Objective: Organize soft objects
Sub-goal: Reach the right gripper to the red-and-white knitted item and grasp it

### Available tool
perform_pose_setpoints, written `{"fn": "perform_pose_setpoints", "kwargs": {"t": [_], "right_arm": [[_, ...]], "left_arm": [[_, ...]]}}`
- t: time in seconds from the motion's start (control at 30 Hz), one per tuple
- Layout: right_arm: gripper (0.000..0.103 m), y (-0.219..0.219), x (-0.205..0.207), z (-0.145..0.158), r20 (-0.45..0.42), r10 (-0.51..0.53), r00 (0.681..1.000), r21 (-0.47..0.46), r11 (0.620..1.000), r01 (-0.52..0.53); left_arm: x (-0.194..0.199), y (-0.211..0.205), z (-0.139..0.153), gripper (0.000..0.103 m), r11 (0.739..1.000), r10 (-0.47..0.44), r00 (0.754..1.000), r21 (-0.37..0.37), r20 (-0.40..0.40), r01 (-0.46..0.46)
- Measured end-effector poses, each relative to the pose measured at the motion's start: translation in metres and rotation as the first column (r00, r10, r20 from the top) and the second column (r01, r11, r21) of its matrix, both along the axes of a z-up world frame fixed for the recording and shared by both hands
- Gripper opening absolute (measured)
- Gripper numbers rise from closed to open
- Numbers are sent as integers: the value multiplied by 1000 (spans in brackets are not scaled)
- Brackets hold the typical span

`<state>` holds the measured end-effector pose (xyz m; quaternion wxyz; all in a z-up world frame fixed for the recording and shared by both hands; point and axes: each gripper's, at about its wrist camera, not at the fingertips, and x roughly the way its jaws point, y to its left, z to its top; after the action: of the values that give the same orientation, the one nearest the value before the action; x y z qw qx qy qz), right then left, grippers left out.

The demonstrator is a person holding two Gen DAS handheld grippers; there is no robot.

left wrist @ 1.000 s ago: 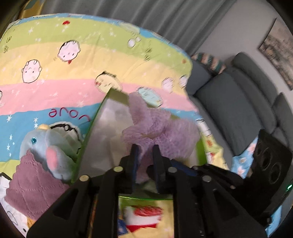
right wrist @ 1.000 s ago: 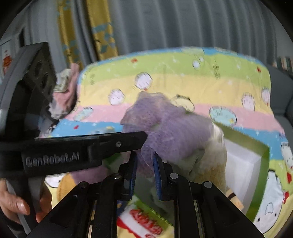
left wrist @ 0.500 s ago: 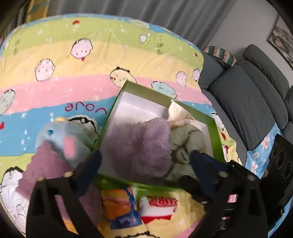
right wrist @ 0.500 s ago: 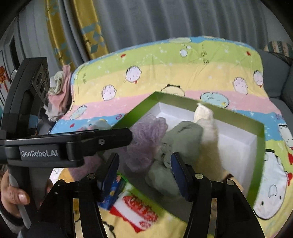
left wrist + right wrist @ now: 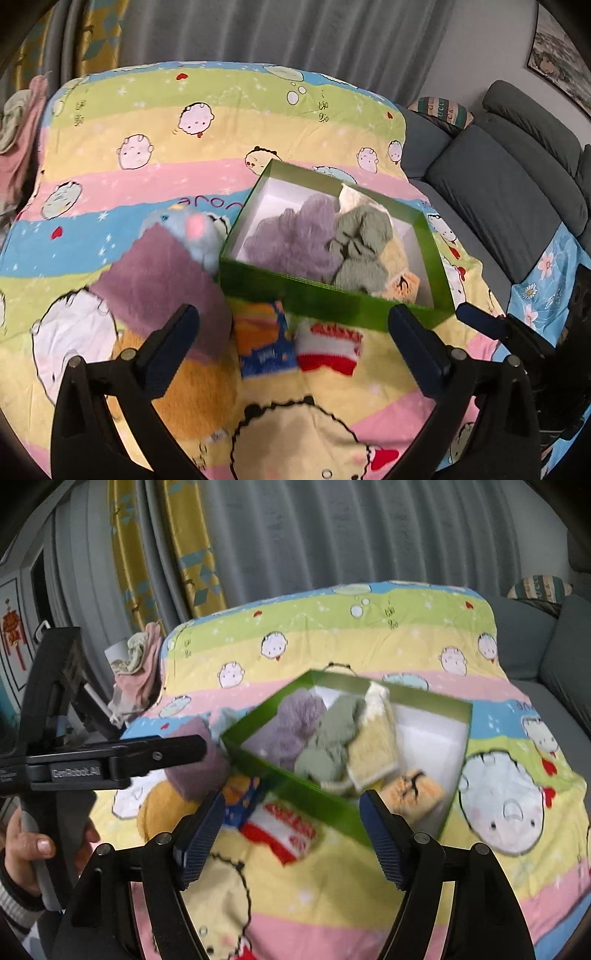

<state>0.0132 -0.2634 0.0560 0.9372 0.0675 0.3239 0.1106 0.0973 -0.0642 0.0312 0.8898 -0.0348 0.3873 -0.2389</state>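
At frame centre, our green cardboard box (image 5: 332, 295) holds a fluffy purple cloth (image 5: 295, 236), a sage-green knit (image 5: 362, 240) and a cream towel (image 5: 373, 753). Both the left gripper (image 5: 295, 343) and the right gripper (image 5: 291, 830) stand wide and empty, the right's jaws having just been opening.

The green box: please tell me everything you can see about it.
The green box is a shallow, open rectangular tray, seemingly cardboard, with green walls and a white inside. It lies flat on the cartoon blanket. Inside are a lilac knit, a sage-green knit and yellowish cloths; part of the floor is bare. A blue plush toy lies against its wall.
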Motion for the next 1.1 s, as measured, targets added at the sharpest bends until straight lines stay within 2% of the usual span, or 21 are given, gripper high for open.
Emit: {"fn": "perform_pose_setpoints", "kwargs": {"t": [0.23, 0.4, 0.53, 0.8, 0.93, 1.1], "right_arm": [[77, -6, -16, -27, -58, -5, 998, 20, 1000, 7], [77, -8, -18, -38, -70, -8, 997, 31, 999, 10], [77, -8, -16, -45, -75, -2, 997, 33, 999, 4], [77, -1, 2, -64, -117, 43, 992, 0, 999, -44], [77, 9, 16, -70, -133, 89, 987, -5, 996, -91], [77, 22, 39, -77, -159, 122, 980, -8, 992, -125]], "left_arm": [[-32, 1, -8, 102, 999, 34, 999, 21, 26, -35], [-41, -5, -17, 102, 999, 31, 999, 35, 18, -32], [-40, -6, -26, 102, 1000, 22, 1000, 17, -17, -22], [-21, -8, -48, 102, 988, -90, 991, -135, -101, 76], [-6, -14, -56, 101, 968, -148, 978, -224, -150, 112], [8, -24, -61, 101, 948, -196, 962, -287, -192, 136]]}}
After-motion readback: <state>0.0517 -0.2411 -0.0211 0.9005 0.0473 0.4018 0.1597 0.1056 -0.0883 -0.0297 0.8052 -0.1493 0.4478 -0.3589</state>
